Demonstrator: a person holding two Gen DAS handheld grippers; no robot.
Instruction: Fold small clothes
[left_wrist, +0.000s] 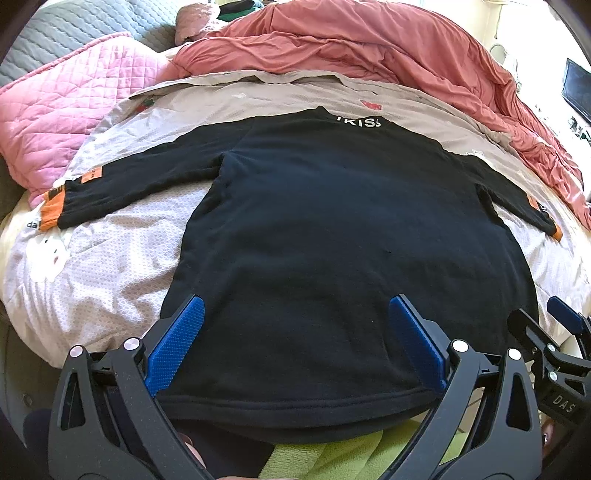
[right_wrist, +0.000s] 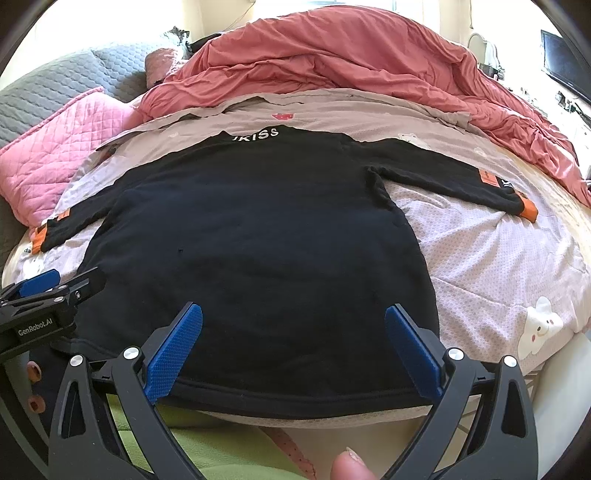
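A black long-sleeved top (left_wrist: 332, 229) with orange cuffs and white lettering at the collar lies spread flat, back up, on the bed, sleeves out to both sides; it also fills the right wrist view (right_wrist: 258, 240). My left gripper (left_wrist: 297, 310) is open, its blue pads above the hem on the top's left part. My right gripper (right_wrist: 293, 314) is open over the hem on the right part. Each gripper shows at the edge of the other's view: the right gripper (left_wrist: 561, 332) and the left gripper (right_wrist: 55, 284).
The top rests on a pale patterned sheet (left_wrist: 110, 280) with a cartoon print (right_wrist: 539, 325). A rumpled salmon duvet (left_wrist: 369, 48) lies behind, a pink quilted pillow (left_wrist: 66, 110) at far left, grey quilted cover (right_wrist: 48, 88) beyond. Green fabric (left_wrist: 351, 454) lies at the near edge.
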